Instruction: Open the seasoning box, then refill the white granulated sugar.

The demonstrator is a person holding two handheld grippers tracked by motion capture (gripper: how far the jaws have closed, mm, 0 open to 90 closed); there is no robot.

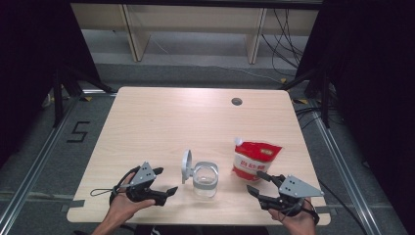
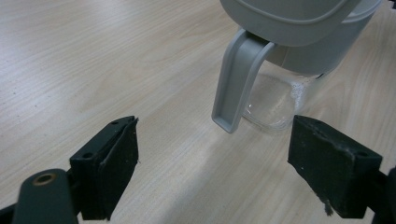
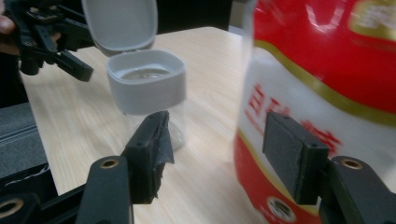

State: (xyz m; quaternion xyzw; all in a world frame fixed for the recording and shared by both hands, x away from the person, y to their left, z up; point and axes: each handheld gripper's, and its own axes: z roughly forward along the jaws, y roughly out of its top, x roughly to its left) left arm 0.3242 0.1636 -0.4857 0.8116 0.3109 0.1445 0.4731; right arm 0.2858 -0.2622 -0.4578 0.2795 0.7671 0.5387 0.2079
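The table (image 1: 161, 117) was a pale wood-grain top with rounded corners; a dark round cable hole (image 1: 237, 102) sat near its far edge, right of centre; a clear jar (image 1: 205, 180) with a grey collar and its grey hinged lid (image 1: 186, 166) standing open stood near the near edge, about mid-width; a red and white pouch (image 1: 254, 160) stood just right of the jar, apart from it

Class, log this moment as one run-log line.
left gripper: open, beside jar | right gripper: open, at red pouch | jar lid: flipped up | pouch: standing
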